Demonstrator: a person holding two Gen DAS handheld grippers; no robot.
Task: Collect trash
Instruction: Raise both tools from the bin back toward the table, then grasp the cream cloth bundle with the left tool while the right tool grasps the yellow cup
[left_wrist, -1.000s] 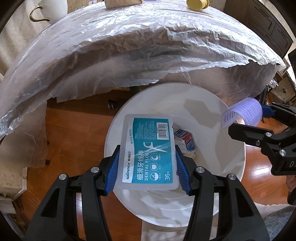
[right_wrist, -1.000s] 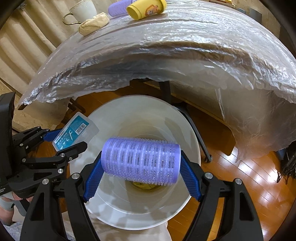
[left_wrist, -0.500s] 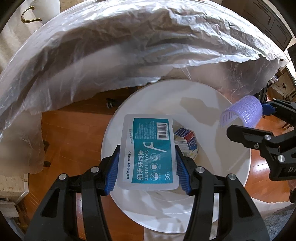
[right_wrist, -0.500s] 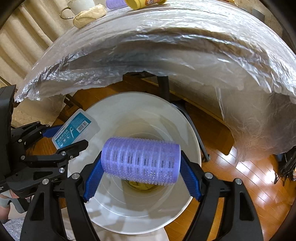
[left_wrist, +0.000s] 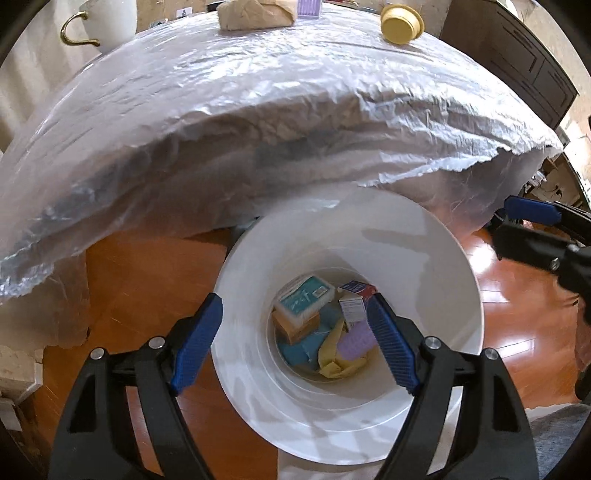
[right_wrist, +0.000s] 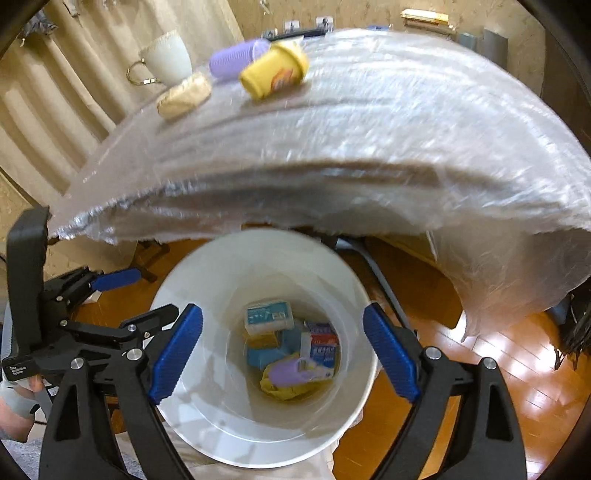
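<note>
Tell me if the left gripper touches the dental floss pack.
Apart. Left wrist view: the left gripper is opening, empty, high above the dental floss pack lying in the white bin.

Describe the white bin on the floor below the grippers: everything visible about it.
The white bin is a round, smooth, plastic-looking bucket, upright and open-topped, with no lid in view, on the wooden floor beside the plastic-covered table. Its walls narrow toward the bottom. Inside lie a teal floss pack, a purple hair roller, small cartons and crumpled yellow paper. Nothing grips its rim; both grippers' fingers hang above it, jaws opening and empty.
</note>
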